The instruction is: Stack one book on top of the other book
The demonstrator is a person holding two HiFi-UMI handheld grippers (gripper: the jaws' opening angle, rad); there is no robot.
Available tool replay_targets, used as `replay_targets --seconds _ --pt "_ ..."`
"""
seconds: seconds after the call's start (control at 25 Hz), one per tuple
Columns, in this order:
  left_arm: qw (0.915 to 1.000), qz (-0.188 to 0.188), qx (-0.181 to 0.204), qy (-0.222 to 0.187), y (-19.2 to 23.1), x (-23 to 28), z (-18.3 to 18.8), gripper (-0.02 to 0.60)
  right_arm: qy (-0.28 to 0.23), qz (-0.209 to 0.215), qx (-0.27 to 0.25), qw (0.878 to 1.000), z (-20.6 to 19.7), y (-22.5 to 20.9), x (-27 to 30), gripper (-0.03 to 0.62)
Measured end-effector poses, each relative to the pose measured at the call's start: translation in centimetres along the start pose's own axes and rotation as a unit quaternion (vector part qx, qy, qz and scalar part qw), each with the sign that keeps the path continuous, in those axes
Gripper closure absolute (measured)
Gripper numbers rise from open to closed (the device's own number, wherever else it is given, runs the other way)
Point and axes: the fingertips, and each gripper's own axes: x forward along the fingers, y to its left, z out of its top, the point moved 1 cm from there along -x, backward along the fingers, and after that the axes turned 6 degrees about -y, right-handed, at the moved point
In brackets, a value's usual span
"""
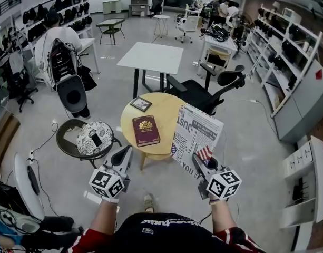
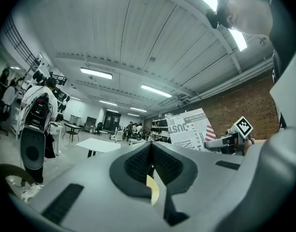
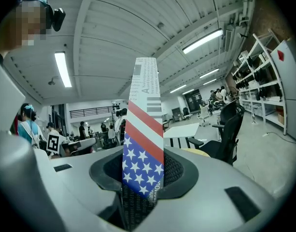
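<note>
A maroon book [image 1: 145,130] with a gold crest lies flat on the round wooden table [image 1: 164,109]. My right gripper [image 1: 201,163] [image 3: 140,178] is shut on the lower edge of a white newsprint book [image 1: 196,136] [image 3: 143,129] with a stars-and-stripes corner. It holds that book upright at the table's right edge, off the tabletop. The same book [image 2: 189,127] shows in the left gripper view. My left gripper [image 1: 124,153] [image 2: 150,161] is just short of the table's near edge, its jaws shut with nothing between them.
A small dark framed picture [image 1: 141,104] lies at the table's far left. A black office chair [image 1: 206,91] stands behind the table, with a white square table [image 1: 150,57] beyond it. A round black stool with a patterned cloth [image 1: 91,138] stands at the left. Shelves [image 1: 287,51] line the right wall.
</note>
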Motion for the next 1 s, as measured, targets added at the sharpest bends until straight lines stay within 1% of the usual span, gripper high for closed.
replay_targets --seconds 0.44,0.72,1.0 --pt "0.9999 0.013 0.003 0.001 3.7 3.0 0.5 0.566 0.012 0.011 0.012 1.0 1.0 -1.9 5.4 0.425" --pt "0.9999 0.007 0.007 -0.009 5.7 5.5 0.6 0.566 0.008 0.013 0.007 1.0 1.6 -3.0 8.6 0.424" --pt "0.9999 0.008 0.007 -0.013 7.5 6.0 0.7 0.566 0.013 0.015 0.007 1.0 1.7 -2.8 10.4 0.424"
